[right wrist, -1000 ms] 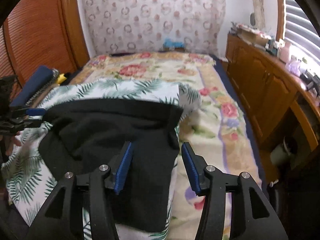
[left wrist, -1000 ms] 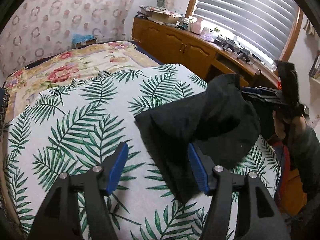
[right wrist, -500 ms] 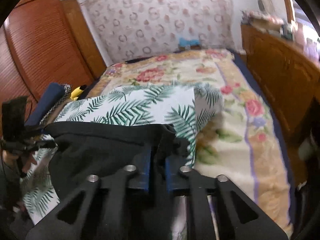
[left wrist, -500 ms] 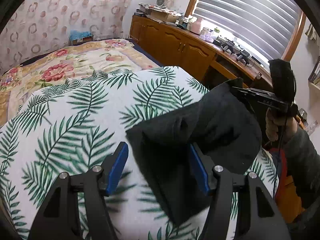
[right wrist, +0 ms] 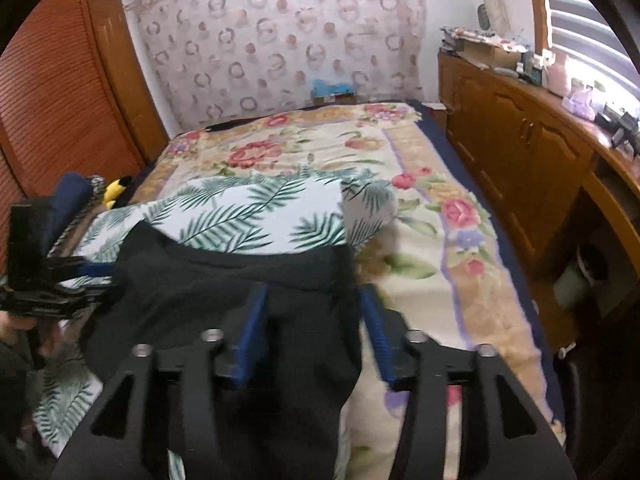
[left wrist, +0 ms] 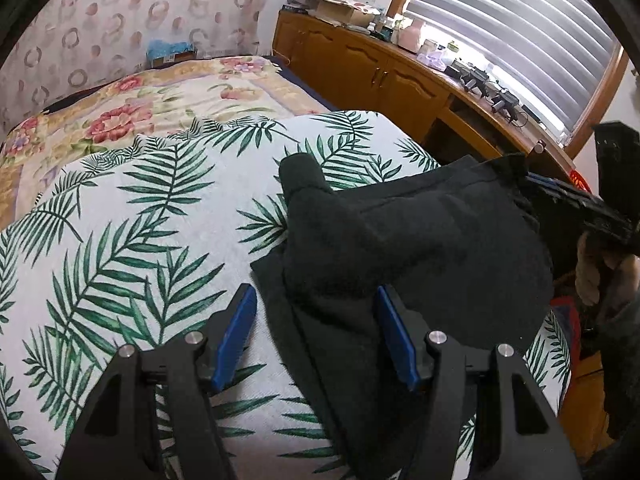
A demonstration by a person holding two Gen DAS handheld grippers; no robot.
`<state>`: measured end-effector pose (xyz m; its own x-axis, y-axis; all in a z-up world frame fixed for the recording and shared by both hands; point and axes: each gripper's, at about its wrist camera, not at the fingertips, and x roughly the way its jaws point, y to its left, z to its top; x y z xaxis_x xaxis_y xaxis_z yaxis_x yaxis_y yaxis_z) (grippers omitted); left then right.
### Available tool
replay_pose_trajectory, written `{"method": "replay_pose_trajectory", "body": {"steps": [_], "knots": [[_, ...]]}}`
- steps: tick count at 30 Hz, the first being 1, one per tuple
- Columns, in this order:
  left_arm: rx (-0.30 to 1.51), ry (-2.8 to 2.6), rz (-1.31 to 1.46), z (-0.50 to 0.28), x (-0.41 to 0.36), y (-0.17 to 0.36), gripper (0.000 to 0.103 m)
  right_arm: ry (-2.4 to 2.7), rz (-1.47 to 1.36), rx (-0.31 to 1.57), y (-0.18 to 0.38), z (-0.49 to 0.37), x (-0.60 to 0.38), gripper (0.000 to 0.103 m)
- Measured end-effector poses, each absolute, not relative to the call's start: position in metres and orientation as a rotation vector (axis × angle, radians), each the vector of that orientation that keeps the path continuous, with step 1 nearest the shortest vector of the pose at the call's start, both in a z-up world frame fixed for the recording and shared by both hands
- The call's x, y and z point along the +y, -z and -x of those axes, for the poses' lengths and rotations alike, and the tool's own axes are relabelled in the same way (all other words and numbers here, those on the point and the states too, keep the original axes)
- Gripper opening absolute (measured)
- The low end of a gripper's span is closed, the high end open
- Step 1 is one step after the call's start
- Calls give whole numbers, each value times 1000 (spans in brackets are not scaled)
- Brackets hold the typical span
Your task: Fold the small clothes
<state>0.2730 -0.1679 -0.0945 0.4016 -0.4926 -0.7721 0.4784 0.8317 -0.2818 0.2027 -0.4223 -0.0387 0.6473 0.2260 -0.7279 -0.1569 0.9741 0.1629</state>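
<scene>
Left hand-held gripper [left wrist: 314, 338] jaws apart, hovering over the near edge of the black garment [left wrist: 400, 248], gripping nothing. Right hand-held gripper [right wrist: 310, 330] has just been opening; cloth lies between its pads, no pinch visible. Garment sits bunched and half doubled on the palm-leaf sheet [left wrist: 132, 216] on the bed. Fold barely begun; flattening and further folds left. Floral blanket [right wrist: 320, 152] beyond.

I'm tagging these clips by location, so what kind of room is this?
Most likely a home bedroom: a bed with a floral blanket, a wooden louvred wardrobe beside it, and a low wooden cabinet cluttered with small items under a window with blinds.
</scene>
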Motion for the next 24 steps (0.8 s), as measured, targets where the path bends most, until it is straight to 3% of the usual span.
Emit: {"method": "replay_pose_trajectory", "body": {"steps": [4,13,16,17,18,21,23,24], "knots": [[992,623,47,-278,-168,100,61,-219,-81,905,57,-203,-416,62],[993,670,147,-282,-163,101,59,-261,-103,946,79,-203,-402,63],[978,675,120,-279,-169,99,43,-267,-90,946,83,-204,-398,63],[971,679,117,-278,-170,97,33,-275,-74,937,83,-203,-395,62],[966,684,117,-277,-171,96,19,-280,-57,936,84,-203,-394,61],[935,698,98,-271,-173,86,11,-304,-42,931,84,-201,-390,47],[900,697,87,-262,-174,75,10,-308,-28,920,82,-199,-388,29],[887,700,90,-262,-173,71,9,-311,-17,915,80,-197,-387,26]]}}
